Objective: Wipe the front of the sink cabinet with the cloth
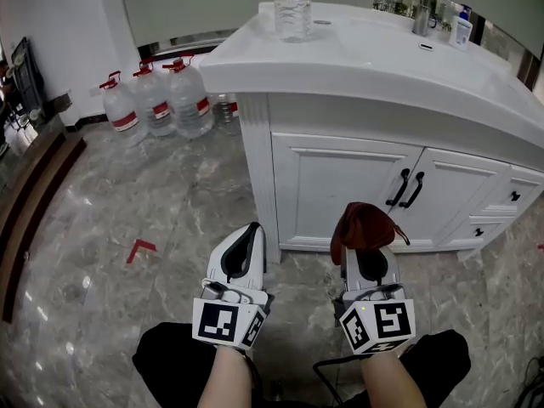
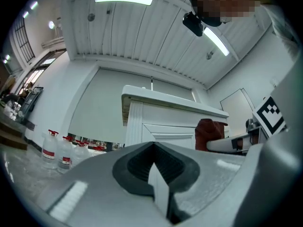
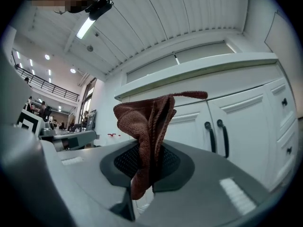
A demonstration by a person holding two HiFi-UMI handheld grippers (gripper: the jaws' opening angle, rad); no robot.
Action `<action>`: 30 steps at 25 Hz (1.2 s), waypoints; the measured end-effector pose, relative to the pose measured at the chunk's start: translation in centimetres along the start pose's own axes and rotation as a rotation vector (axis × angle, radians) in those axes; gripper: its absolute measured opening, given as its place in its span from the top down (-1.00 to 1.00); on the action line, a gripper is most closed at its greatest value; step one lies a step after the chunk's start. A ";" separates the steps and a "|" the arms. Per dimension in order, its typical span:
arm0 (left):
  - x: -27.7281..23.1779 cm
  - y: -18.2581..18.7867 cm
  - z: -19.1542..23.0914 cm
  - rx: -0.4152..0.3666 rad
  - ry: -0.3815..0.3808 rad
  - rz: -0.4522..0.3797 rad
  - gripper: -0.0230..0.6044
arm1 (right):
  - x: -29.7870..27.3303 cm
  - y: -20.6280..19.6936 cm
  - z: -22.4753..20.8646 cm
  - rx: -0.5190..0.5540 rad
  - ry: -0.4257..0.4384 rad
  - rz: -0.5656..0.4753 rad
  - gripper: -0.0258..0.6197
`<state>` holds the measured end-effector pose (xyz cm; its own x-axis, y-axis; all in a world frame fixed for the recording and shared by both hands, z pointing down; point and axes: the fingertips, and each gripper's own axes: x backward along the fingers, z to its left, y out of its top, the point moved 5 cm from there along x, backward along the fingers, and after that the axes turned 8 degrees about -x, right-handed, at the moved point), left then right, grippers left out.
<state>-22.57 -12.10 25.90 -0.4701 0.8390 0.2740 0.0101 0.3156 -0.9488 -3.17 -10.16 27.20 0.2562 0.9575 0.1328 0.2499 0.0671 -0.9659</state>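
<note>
Clamping cloth (image 1: 363,223) in right gripper (image 1: 369,252)

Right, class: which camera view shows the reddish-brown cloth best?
The right gripper view: the cloth fills the centre, its folds clear, pinched in the shut right claw. The head view shows it from above as a small bunch at that claw's tip. The left gripper view catches only a small patch at the right.

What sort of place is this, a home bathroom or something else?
Probably a mock bathroom in a large hall, not a home: a white sink cabinet with a tap, water jugs lined up on the marble-look floor beside it, and a red tape mark on that floor.
</note>
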 end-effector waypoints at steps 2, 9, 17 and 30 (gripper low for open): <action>-1.2 -0.5 1.3 -0.024 -0.004 0.005 0.93 | -2.3 0.1 0.8 0.007 0.032 -0.004 0.66; -4.2 -1.3 4.9 -0.087 -0.023 0.017 0.93 | -9.5 0.5 3.3 0.038 0.141 0.005 0.66; -5.7 -0.7 6.2 -0.081 -0.013 -0.029 0.93 | -14.7 0.7 7.1 0.020 0.282 0.028 0.66; -5.5 -1.3 4.7 -0.066 -0.025 0.002 0.93 | -16.3 1.3 5.9 -0.065 0.194 0.091 0.66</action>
<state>-24.11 -19.20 24.86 -0.4919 0.8284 0.2678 0.0683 0.3434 -0.9367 -12.49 -24.03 22.52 0.4540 0.8862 0.0925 0.2760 -0.0411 -0.9603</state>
